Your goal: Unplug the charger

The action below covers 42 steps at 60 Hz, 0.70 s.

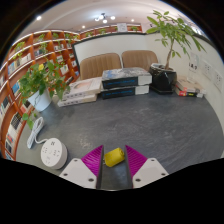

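The hand-held gripper (pixel 113 163) hangs low over a grey floor (pixel 140 120), its two magenta pads (pixel 92 159) spread apart with a clear gap at either side of a small yellow object (pixel 114 156) that lies on the floor between the fingertips; it appears to be the charger of the task, though its plug and any socket cannot be made out. The fingers are not pressing on it. Just beside the left finger sits a round white device (pixel 52 152) with dark marks on its top, from which a thin white cable (pixel 36 128) seems to run away along the floor; it may be the power hub the charger belongs to, but the link between the two is not visible. Beyond the fingers, well apart, stacked boxes (pixel 105 85) rest before two brown chairs (pixel 120 63), with a tall potted plant (pixel 168 50) to one side, a leafy plant (pixel 40 80) to the other, and a bookshelf (pixel 35 55) along the wall. The step in hand looks like the approach and framing of the charger, before any grip. The next move likely calls for closing squarely on the yellow body, then a straight pull away from its socket without dragging the white device.
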Available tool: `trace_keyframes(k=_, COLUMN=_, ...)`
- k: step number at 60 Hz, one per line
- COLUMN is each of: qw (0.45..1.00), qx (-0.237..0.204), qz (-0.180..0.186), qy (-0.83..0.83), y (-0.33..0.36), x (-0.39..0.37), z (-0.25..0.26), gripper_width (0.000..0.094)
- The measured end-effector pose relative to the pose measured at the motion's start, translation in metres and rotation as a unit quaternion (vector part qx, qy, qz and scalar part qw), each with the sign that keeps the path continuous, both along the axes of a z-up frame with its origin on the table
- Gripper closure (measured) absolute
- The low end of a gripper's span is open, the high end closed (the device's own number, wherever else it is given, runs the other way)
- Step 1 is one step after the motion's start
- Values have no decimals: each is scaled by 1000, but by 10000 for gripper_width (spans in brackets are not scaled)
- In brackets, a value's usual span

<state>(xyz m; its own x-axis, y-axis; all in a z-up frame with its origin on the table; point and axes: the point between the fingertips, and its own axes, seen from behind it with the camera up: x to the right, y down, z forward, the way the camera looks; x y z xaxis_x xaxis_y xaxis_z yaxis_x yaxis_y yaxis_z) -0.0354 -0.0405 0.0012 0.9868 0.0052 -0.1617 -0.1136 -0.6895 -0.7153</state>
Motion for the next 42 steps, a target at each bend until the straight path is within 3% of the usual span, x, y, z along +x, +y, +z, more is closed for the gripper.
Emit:
trace_keyframes(k=14, qw=996, qx=79, qz=-30, qy=-24, y=3, x=25, z=103, gripper_width=61)
trace_keyframes(k=28, qw=987, qx=151, qz=-53, qy=-15, y=-48, x=16, z=225, gripper_width=81)
trace_keyframes(k=42, qw=984, qx=158, qz=-46, qy=-70, y=-127, x=1, z=251, gripper_width=80)
